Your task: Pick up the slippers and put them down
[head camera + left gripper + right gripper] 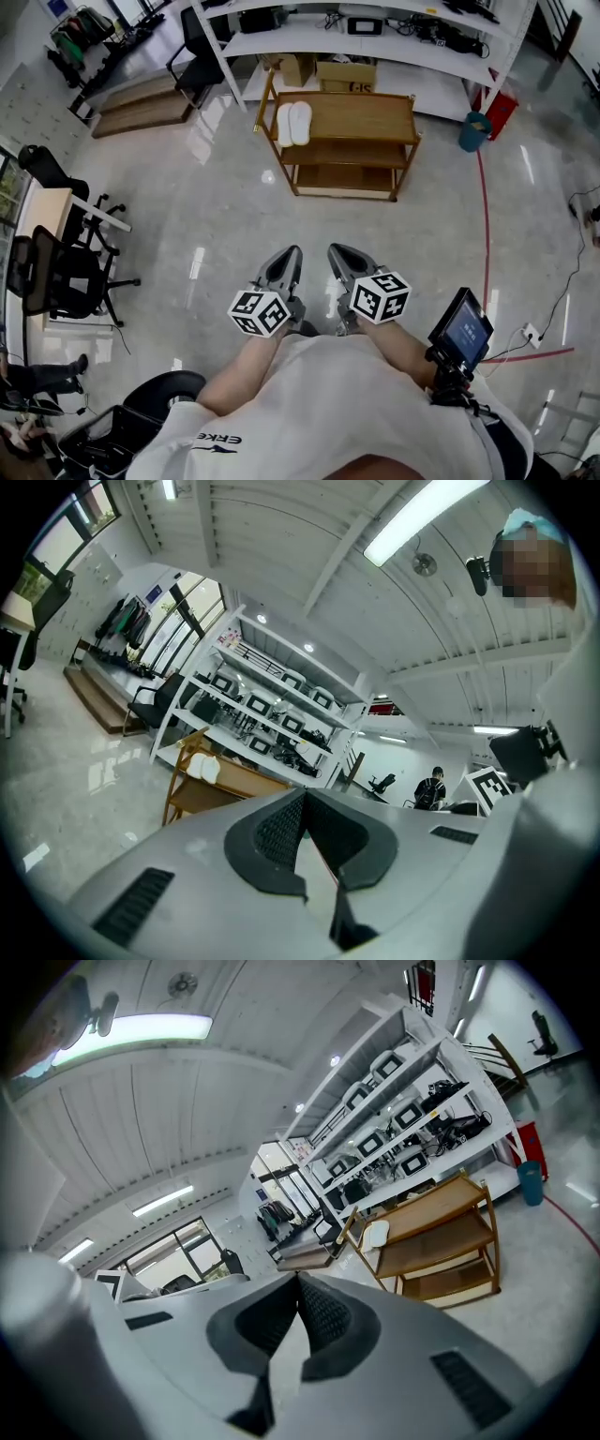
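Slippers (292, 123): two, white, flat, side by side on top tier of one wooden rack (375, 117). Left gripper (294, 250), right gripper (333, 248): jaws pressed together, empty.

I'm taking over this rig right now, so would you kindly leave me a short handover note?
Left gripper: shut, empty.
Right gripper: shut, empty.
Slippers: white pair, side by side on the top shelf of the wooden rack, at its left end in the head view, well ahead of both grippers.
Done: nothing; slippers not yet picked up.
Left: walk up to the rack, open the jaws, pick up the slippers, put them down.
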`<state>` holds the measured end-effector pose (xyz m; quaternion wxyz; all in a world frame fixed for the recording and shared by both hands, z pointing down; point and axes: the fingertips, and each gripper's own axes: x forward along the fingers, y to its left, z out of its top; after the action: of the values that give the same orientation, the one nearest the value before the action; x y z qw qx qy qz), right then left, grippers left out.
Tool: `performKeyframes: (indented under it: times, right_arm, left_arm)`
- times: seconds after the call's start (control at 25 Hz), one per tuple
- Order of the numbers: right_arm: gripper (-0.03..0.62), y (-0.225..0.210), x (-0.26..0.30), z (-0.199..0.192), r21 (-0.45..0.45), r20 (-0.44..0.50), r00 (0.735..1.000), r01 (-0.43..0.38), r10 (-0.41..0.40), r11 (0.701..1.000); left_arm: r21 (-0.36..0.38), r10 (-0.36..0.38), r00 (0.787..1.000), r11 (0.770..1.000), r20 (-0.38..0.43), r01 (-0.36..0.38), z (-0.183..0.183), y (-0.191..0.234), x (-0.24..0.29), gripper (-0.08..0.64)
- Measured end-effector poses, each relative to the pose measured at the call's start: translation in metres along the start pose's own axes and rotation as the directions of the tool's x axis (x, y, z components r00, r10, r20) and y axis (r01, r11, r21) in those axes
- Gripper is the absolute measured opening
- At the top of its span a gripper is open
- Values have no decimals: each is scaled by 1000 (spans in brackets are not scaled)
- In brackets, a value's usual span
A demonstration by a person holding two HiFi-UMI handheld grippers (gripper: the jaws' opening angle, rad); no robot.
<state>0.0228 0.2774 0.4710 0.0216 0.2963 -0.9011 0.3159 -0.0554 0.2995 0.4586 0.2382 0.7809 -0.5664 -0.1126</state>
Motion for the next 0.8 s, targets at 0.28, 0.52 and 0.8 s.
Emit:
performKeyframes:
  times: [0.28,0.52,0.8]
  right_arm:
    - [5,-26,37,20,20,-2,1000,13,-13,1000]
    - [5,-48,90,38,20,-10,998,54,-54,998]
    - [5,-56,161,71,4,1,995,98,-98,995]
  left_arm:
    - [-19,-17,1000,1000,-2,17,14,27,40,3]
    - [-44,-65,998,997,-12,65,37,67,84,3]
    - [-62,-104,994,993,-15,103,79,128,127,3]
